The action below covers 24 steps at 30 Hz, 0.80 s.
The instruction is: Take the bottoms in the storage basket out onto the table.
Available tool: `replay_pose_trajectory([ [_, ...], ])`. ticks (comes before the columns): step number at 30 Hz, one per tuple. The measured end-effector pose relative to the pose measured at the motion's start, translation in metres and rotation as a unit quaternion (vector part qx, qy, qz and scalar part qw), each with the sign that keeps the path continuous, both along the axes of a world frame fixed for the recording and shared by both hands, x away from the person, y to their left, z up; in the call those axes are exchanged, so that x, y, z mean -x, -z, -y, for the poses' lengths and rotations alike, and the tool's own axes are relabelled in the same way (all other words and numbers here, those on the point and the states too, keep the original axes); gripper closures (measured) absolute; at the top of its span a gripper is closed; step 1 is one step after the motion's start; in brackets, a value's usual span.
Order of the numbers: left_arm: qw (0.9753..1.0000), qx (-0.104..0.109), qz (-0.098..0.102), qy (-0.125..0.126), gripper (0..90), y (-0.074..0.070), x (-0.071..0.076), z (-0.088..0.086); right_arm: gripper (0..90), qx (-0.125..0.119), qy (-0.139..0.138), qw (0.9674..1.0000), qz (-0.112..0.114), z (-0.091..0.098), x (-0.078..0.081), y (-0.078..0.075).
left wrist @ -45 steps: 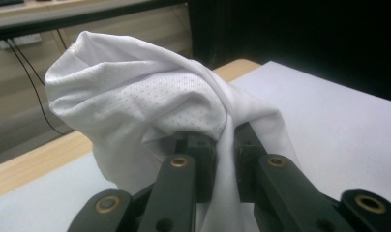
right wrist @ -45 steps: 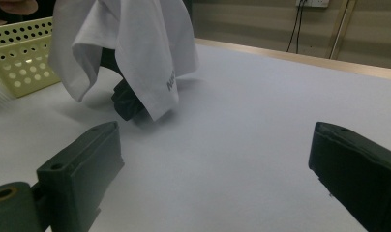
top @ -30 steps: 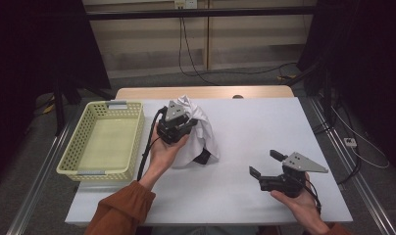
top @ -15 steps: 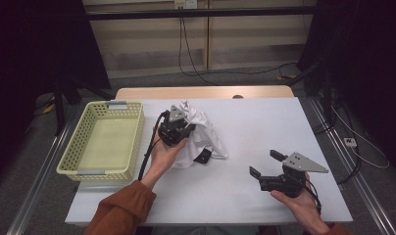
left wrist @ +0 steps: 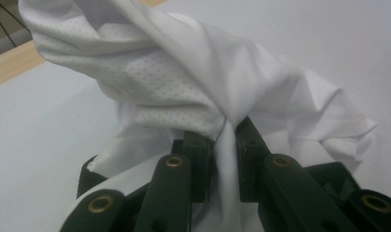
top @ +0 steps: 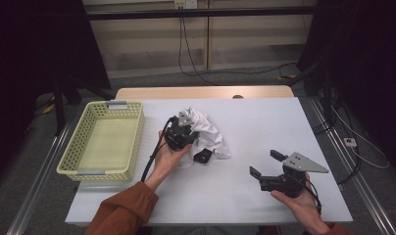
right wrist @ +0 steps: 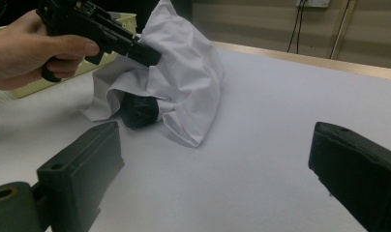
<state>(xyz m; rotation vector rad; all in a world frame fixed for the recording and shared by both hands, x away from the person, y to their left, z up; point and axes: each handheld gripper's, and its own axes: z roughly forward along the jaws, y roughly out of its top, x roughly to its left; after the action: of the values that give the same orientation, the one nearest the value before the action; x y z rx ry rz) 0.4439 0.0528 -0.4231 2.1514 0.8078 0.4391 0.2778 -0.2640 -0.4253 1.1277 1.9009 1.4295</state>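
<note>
A crumpled white cloth (top: 211, 131) with a black part (top: 203, 155) at its near edge lies in the middle of the white table (top: 264, 122). My left gripper (top: 187, 128) is shut on a fold of the cloth (left wrist: 184, 72), which is pinched between the jaws of that gripper (left wrist: 226, 133) and drapes over them. In the right gripper view the left gripper (right wrist: 150, 53) holds the cloth (right wrist: 188, 72) partly raised, with the black part (right wrist: 138, 110) under it. My right gripper (top: 265, 163) rests at the front right, open and holding nothing (right wrist: 218, 145).
A pale yellow plastic basket (top: 136, 134) stands at the table's left, beside the left hand. Bare table stretches between the cloth and the right gripper. Cables hang along the wall behind the table's wooden far edge (top: 206, 92).
My left gripper has drawn slightly toward the person with the cloth, which now sits lower and more spread, and its black part has come into view. The right gripper has not moved.
</note>
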Motion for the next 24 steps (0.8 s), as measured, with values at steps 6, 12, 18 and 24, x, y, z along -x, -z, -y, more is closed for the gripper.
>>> replay_pose_trajectory([
  [6, 0.9999, 0.001, -0.01, -0.001, 79.7, 0.008, -0.002, 0.0, 4.7, 0.0, 0.0, 1.0, 0.0, 0.0, 0.0, 0.0],
  [12, 0.9998, -0.002, -0.019, 0.002, 79.6, 0.016, -0.004, -0.001, 4.8, 0.001, 0.0, 1.0, 0.0, 0.0, 0.0, 0.0],
  [18, 0.9998, -0.001, -0.018, 0.003, 78.9, 0.025, -0.007, -0.002, 4.8, 0.0, 0.0, 1.0, 0.0, 0.0, 0.0, 0.0],
  [24, 0.9999, -0.004, -0.011, 0.01, 75.7, 0.029, -0.007, -0.001, 4.8, 0.002, -0.001, 1.0, -0.001, 0.0, 0.0, 0.0],
])
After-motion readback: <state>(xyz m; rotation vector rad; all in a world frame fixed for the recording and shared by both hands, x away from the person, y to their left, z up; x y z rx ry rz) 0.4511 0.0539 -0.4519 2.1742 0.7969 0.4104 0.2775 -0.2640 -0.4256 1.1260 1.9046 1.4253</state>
